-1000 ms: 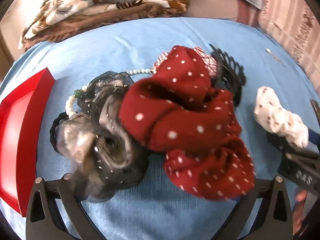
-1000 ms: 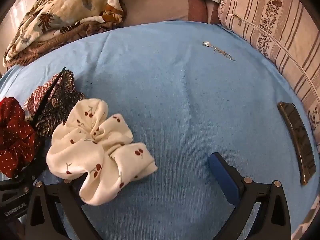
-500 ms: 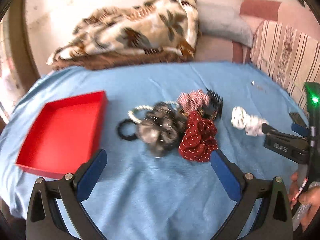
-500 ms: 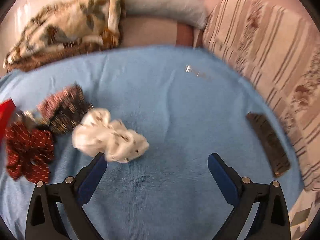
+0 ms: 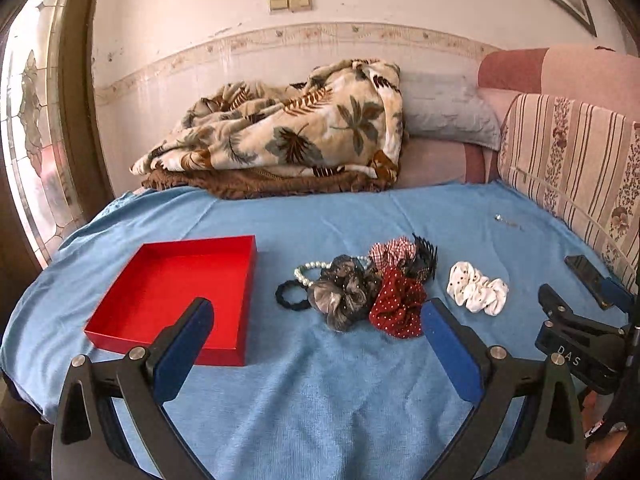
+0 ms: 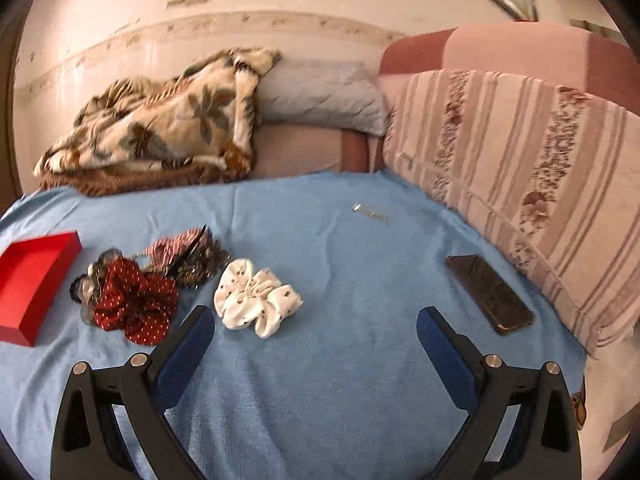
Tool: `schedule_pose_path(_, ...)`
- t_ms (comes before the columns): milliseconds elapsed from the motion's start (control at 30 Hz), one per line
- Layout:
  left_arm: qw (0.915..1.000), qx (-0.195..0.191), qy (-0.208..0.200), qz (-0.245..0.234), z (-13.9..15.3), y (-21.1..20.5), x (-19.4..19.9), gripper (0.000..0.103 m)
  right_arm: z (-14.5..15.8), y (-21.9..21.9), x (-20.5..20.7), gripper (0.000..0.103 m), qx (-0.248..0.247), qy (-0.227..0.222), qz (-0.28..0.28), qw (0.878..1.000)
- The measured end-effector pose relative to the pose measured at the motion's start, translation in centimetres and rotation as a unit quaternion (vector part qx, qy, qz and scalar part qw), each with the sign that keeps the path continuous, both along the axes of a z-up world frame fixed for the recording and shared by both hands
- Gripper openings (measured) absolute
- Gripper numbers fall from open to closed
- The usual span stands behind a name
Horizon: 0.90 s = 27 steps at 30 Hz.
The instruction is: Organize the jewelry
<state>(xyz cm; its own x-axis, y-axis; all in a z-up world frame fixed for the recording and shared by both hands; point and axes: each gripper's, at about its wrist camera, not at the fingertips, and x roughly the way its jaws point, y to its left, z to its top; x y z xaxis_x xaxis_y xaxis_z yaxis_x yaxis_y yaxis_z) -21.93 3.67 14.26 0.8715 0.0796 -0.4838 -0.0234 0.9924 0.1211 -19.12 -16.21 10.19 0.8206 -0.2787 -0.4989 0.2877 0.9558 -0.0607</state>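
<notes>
A red tray (image 5: pixel 120 332) lies empty on the blue cloth (image 5: pixel 320 400), left of a pile: dark red dotted scrunchie (image 5: pixel 398 304), grey scrunchie (image 5: pixel 342 300), black hair tie (image 5: pixel 290 298), pearl bracelet (image 5: pixel 306 272), checked scrunchie (image 5: pixel 390 252) and black claw clip (image 5: pixel 426 256). A white scrunchie (image 5: pixel 476 294) lies apart to the right. My left gripper (image 5: pixel 320 324) is open and empty, pulled back from the pile. My right gripper (image 6: pixel 316 328) is open and empty, near the white scrunchie (image 6: pixel 256 300). A small silver piece (image 6: pixel 370 212) lies farther back.
A dark phone (image 6: pixel 490 294) lies on the cloth at the right, next to a striped cushion (image 6: pixel 520 168). A leaf-patterned blanket (image 5: pixel 288 136) and a grey pillow (image 5: pixel 448 112) sit at the back against the wall.
Both grippers have pulled back and up from the scrunchies, so the whole bed now shows. The right gripper has let go of the white scrunchie, which rests on the cloth.
</notes>
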Motion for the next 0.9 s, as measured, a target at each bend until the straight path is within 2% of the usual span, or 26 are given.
schedule_pose_path(167, 0.9999, -0.012, -0.002, -0.004, 0.5, 0.2, -0.9, 0.103, 0.3, -0.5, -0.6, 0.102, -0.006, -0.008, -0.018, 1.000)
schedule_pose_path(367, 1.0000, -0.010, 0.000, 0.000, 0.1, 0.0, -1.6, 0.103, 0.3, 0.6, -0.9, 0.102, -0.025, -0.012, -0.001, 1.000)
schedule_pose_path(667, 0.9999, -0.013, -0.011, 0.001, 0.3, 0.2, -1.8, 0.103, 0.8, 3.3, -1.7, 0.102, -0.085, -0.039, 0.035, 0.995)
schedule_pose_path(900, 0.9997, -0.018, -0.017, -0.007, 0.5, 0.5, -1.7, 0.103, 0.6, 3.4, -1.5, 0.102, -0.082, -0.035, 0.037, 0.995)
